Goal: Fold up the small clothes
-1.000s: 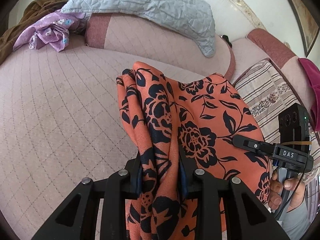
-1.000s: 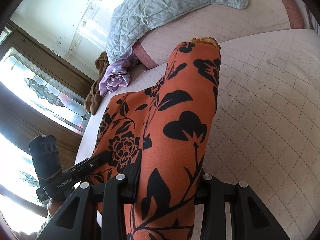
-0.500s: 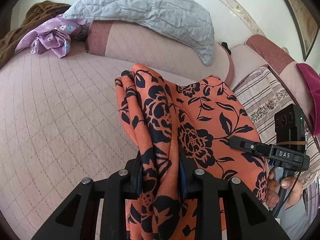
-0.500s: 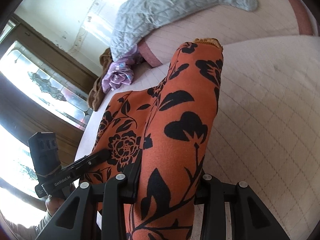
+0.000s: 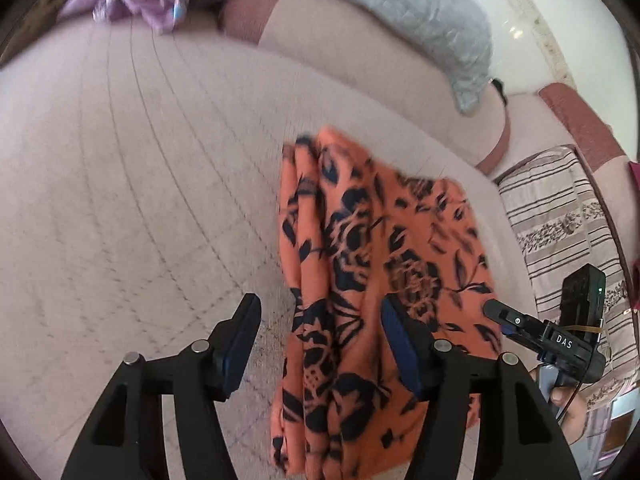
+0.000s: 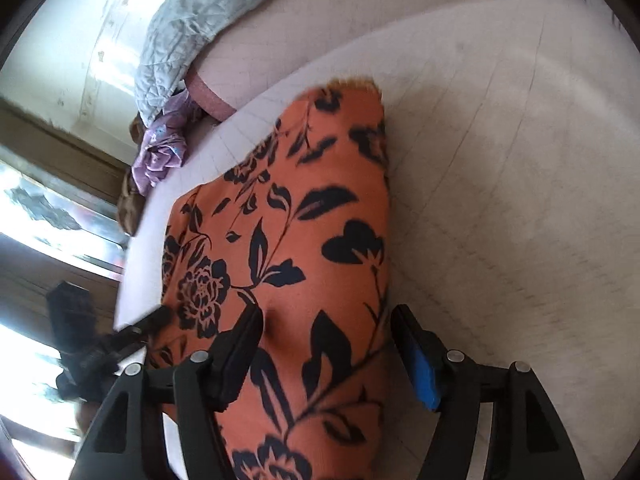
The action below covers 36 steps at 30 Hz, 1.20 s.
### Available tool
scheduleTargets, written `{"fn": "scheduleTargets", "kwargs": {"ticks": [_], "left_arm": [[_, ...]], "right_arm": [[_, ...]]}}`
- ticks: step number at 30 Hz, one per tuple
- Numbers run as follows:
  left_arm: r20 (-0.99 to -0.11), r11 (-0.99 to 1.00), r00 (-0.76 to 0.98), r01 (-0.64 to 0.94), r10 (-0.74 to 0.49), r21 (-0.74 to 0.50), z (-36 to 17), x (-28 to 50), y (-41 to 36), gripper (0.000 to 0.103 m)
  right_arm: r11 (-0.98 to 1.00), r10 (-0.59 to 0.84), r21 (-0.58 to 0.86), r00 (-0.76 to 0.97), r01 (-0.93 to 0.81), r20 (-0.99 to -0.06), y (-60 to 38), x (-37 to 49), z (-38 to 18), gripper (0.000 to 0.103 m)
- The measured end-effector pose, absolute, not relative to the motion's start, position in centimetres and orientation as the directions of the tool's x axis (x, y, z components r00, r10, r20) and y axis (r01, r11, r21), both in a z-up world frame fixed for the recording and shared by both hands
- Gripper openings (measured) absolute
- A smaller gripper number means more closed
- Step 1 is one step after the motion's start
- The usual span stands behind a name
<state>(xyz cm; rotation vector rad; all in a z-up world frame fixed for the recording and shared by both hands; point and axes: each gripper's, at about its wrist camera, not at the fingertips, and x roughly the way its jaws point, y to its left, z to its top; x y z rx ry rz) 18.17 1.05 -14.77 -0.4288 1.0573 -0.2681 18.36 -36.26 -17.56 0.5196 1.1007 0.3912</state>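
- Lying on the quilted sofa seat, the orange floral garment runs lengthwise straight ahead of both grippers; its long axis follows the pointing direction of each gripper's fingers.
- Left gripper: spread wide, nothing pinched. The bunched left edge of the garment passes through the gap between its fingers; the right finger sits against or just over the cloth, the left finger well clear of it.
- Right gripper: also spread wide, gripping nothing. The garment fills the gap; the left finger overlaps the cloth, the right finger stands just off the garment's right edge.
- In the left wrist view the right gripper shows at the garment's near right edge, so each gripper is at one near corner, the two about equally close.
- Far end of the garment is the narrower end, pointing toward the sofa back; the grey quilted blanket and purple cloth lie well apart from it.
- Judgement: fold looks laid down and released; any next fold would turn on the near edge, reachable by either gripper. Both views are motion-blurred, so cloth contact is uncertain.
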Motion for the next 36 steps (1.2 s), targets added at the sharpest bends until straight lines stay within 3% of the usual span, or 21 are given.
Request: {"fn": "scheduleTargets", "kwargs": {"ticks": [5, 10, 12, 14, 15, 17, 21, 24, 26, 33, 36], "left_arm": [[-0.726, 0.875, 0.539, 0.044, -0.426, -0.482, -12.5, 15.0, 1.3, 0.063], [-0.691, 0.858, 0.557, 0.08, -0.461, -0.508, -12.9, 13.9, -0.2, 0.065], [-0.729, 0.872, 0.52, 0.068, -0.446, -0.484, -14.2, 14.3, -0.6, 0.065], [-0.843, 0.915, 0.383, 0.019, -0.379, -0.403, -17.3, 15.7, -1.5, 0.066], [-0.85, 0.912, 0.355, 0.014, -0.389, -0.411, -18.0, 15.9, -1.6, 0.068], [-0.836, 0.907, 0.383, 0.013, -0.393, -0.421, -17.4, 15.8, -1.3, 0.068], [-0.77, 0.894, 0.487, 0.052, -0.412, -0.446, -14.3, 14.9, -0.7, 0.068], [-0.81, 0.921, 0.458, 0.055, -0.367, -0.387, -15.4, 15.2, -1.1, 0.071], [-0.845, 0.922, 0.38, 0.064, -0.376, -0.382, -17.7, 15.8, -1.4, 0.072], [-0.75, 0.911, 0.527, 0.139, -0.4, -0.388, -13.1, 16.0, -0.5, 0.072], [-0.766, 0.916, 0.508, 0.151, -0.395, -0.372, -13.6, 17.1, -1.1, 0.072]], "right_arm": [[0.868, 0.455, 0.491, 0.526, -0.08, -0.718, -36.6, 16.3, -12.6, 0.07], [0.813, 0.554, 0.545, 0.562, -0.205, -0.615, -34.0, 14.3, -9.0, 0.079], [0.775, 0.605, 0.591, 0.53, -0.223, -0.594, -32.9, 14.4, -10.2, 0.082], [0.772, 0.609, 0.61, 0.483, -0.178, -0.629, -32.5, 14.8, -12.6, 0.082], [0.773, 0.605, 0.621, 0.444, -0.128, -0.661, -32.6, 15.2, -14.6, 0.082], [0.763, 0.602, 0.641, 0.455, -0.085, -0.656, -33.2, 15.2, -16.3, 0.082], [0.781, 0.586, 0.614, 0.474, -0.114, -0.657, -32.5, 15.1, -13.5, 0.082], [0.78, 0.593, 0.608, 0.484, -0.149, -0.643, -32.2, 15.0, -13.1, 0.085], [0.782, 0.58, 0.619, 0.445, -0.072, -0.682, -32.7, 15.6, -15.6, 0.085], [0.77, 0.599, 0.626, 0.475, -0.121, -0.645, -33.2, 17.0, -12.9, 0.085], [0.733, 0.629, 0.672, 0.485, -0.109, -0.608, -34.1, 20.2, -12.5, 0.085]]}}
